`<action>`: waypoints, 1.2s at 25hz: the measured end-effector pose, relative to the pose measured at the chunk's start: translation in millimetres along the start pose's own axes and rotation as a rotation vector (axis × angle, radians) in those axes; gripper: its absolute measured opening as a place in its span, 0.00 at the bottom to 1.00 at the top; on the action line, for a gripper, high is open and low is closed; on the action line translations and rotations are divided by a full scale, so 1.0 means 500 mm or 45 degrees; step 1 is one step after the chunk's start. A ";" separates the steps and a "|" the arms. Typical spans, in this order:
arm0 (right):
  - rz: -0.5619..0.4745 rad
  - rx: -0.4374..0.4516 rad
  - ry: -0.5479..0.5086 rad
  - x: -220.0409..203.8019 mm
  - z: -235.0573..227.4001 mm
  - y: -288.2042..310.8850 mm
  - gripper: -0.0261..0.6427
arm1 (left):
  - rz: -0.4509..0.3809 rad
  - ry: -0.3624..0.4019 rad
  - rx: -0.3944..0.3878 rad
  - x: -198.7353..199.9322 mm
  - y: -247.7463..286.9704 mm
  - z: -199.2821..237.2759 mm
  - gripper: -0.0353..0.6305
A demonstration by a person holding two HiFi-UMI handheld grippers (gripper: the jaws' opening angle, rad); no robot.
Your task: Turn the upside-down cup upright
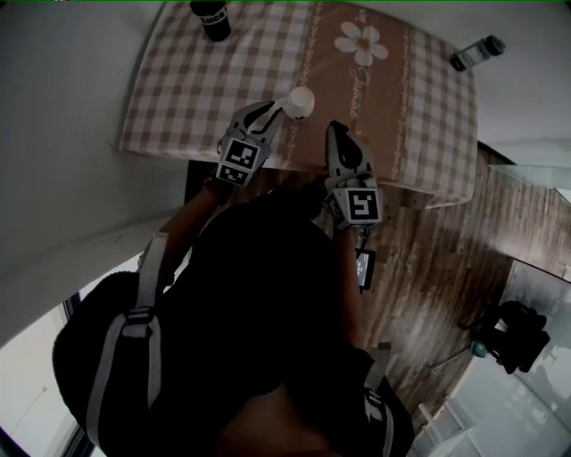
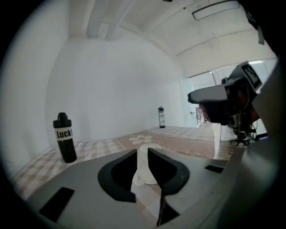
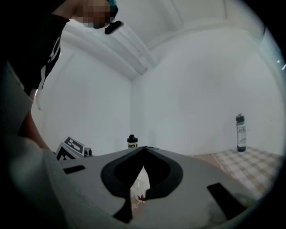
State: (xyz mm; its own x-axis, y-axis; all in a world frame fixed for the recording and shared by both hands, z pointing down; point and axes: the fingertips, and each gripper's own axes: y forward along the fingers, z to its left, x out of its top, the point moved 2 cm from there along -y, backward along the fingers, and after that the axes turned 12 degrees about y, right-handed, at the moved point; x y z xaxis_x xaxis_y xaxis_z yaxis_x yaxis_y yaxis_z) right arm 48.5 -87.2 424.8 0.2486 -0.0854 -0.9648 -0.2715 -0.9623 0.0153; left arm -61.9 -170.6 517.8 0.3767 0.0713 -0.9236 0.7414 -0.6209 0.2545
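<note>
A white cup (image 1: 301,101) stands mouth down near the front edge of the checked table (image 1: 196,80). My left gripper (image 1: 277,110) reaches it from the left, its tips right at the cup's side. In the left gripper view the jaws (image 2: 143,151) stand a little apart and the cup (image 2: 143,167) shows through the gap, just beyond the tips; nothing is pressed between the pads. My right gripper (image 1: 333,129) hovers to the cup's right, shut and empty. In the right gripper view (image 3: 144,150) the cup (image 3: 138,188), with a small red leaf mark, shows under the closed tips.
A black bottle (image 1: 211,18) stands at the table's far left, also visible as the black bottle (image 2: 65,137). A slim dark bottle (image 1: 477,52) is at the far right corner. A flower print (image 1: 360,42) lies behind the cup. Wooden floor (image 1: 446,259) lies right of the table.
</note>
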 end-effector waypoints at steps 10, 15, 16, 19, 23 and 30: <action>0.079 0.006 0.003 -0.051 -0.005 0.010 0.04 | 0.138 -0.086 0.153 -0.090 0.053 -0.003 0.26; 0.118 0.067 -0.028 -0.050 0.017 0.048 0.04 | 0.190 -0.126 0.106 -0.126 0.076 -0.014 0.26; 0.127 0.071 -0.028 -0.051 0.018 0.051 0.04 | 0.204 -0.134 0.104 -0.137 0.082 -0.016 0.26; 0.149 0.097 -0.027 -0.058 0.017 0.060 0.04 | 0.229 -0.163 0.107 -0.150 0.102 -0.008 0.25; 0.177 0.114 -0.035 -0.066 0.012 0.074 0.04 | 0.272 -0.177 0.089 -0.152 0.119 0.002 0.19; 0.199 0.121 -0.021 -0.070 -0.005 0.073 0.04 | 0.315 -0.156 0.092 -0.159 0.127 -0.002 0.15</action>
State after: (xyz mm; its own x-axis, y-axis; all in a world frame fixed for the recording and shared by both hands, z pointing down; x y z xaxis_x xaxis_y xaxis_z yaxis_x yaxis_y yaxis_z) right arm 32.5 -120.0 459.7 0.1815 -0.2272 -0.9568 -0.3928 -0.9087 0.1413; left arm -44.1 -215.0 607.4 0.4684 -0.1817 -0.8646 0.5921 -0.6618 0.4598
